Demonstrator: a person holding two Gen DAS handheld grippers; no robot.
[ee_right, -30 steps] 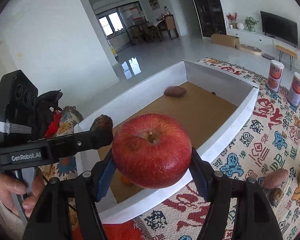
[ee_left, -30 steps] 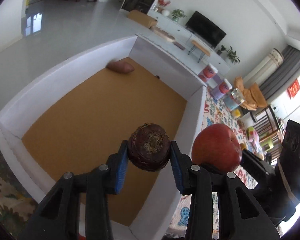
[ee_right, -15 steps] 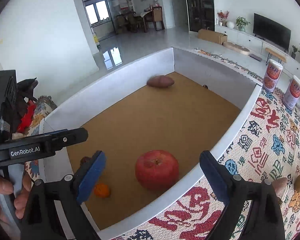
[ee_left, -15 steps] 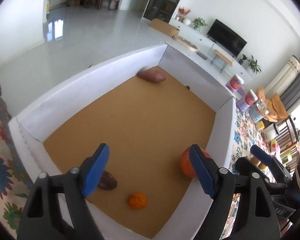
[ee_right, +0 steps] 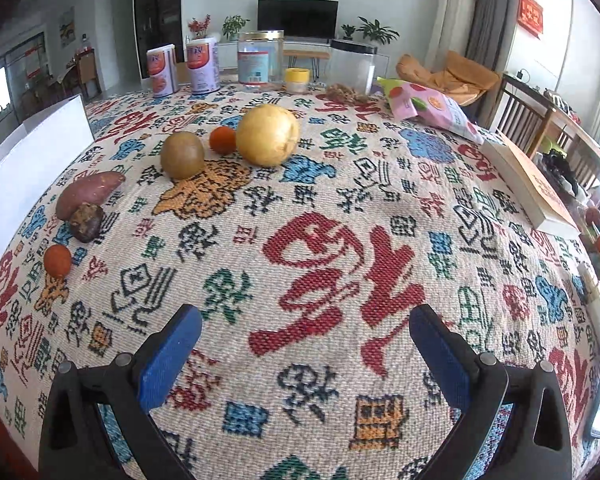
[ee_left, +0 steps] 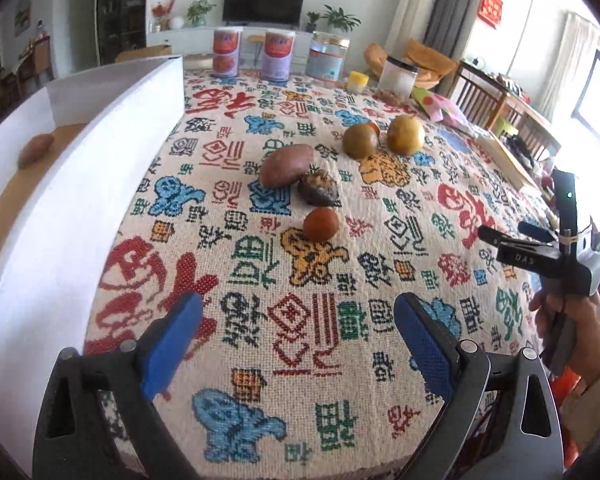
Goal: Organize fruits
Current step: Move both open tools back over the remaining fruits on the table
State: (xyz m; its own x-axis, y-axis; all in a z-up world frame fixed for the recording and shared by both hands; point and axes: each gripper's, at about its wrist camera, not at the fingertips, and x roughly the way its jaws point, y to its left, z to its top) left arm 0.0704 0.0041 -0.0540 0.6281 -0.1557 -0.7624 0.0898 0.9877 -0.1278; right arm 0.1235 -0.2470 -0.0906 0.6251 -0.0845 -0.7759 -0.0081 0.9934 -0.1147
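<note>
Left claw (ee_left: 296, 336) fills the bottom of the left wrist view, blue pads (ee_left: 168, 340) wide apart, nothing between them; its jaws have just been opening; below it lies only the patterned cloth (ee_left: 340, 360) on the bench. Right claw (ee_right: 304, 344) sits the same way at the bottom of the right wrist view, spread wide and empty, jaws also just opened; in the left view it shows at the right edge, held in a hand (ee_left: 568, 320).

Further up in the left view, near the centre, a small orange fruit (ee_left: 321, 223) rests alone on the cloth; just beyond it a dark brown lump (ee_left: 318, 189) touches a sweet potato (ee_left: 287, 165); further up and to the right a green-brown fruit (ee_left: 360, 140) and a yellow fruit (ee_left: 406, 135) lie side by side, a second small orange (ee_left: 374, 127) peeping between them. In the right view these same pieces run from the left edge up to the upper centre.

A white box (ee_left: 80, 184) takes the left side of the left view; one more sweet potato (ee_left: 36, 150) lies inside at its far end.

At the far edge of the bench stand two cans (ee_left: 252, 53) and jars (ee_left: 327, 59).
</note>
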